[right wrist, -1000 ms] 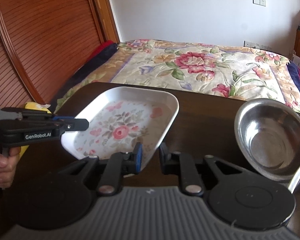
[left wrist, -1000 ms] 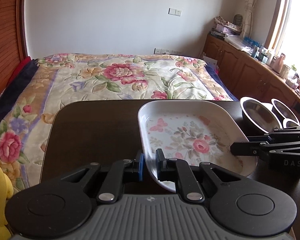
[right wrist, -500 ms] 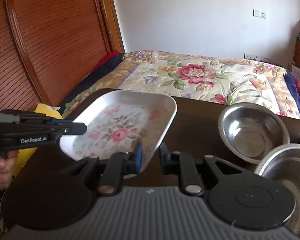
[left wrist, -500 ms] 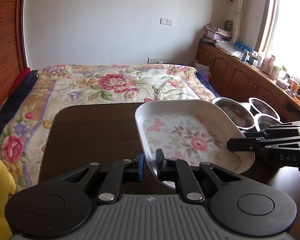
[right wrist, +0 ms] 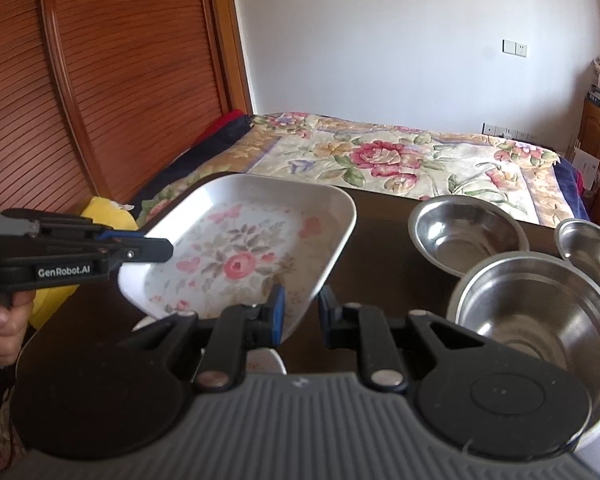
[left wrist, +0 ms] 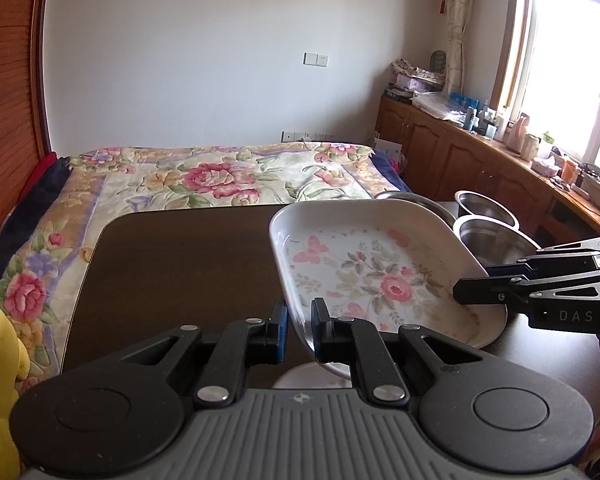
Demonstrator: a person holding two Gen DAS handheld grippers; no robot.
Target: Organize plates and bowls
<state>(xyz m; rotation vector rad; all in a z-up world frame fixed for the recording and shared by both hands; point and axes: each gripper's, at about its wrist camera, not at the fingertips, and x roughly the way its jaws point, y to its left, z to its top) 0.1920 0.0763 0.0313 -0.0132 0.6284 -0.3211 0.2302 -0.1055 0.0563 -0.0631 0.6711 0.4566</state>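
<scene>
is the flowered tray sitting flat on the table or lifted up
Lifted and tilted. The tray hangs above the dark table, its rim pinched by the left tongs and right tongs.

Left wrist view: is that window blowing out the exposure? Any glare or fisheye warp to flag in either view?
Left wrist view: the window at upper right is blown out to white, and the wood panelling at the left edge bows. Right wrist view: evenly lit, soft highlights inside the nearest steel bowl, and the slatted wooden door curves strongly. The white floral rectangular tray is sharp in both.
</scene>
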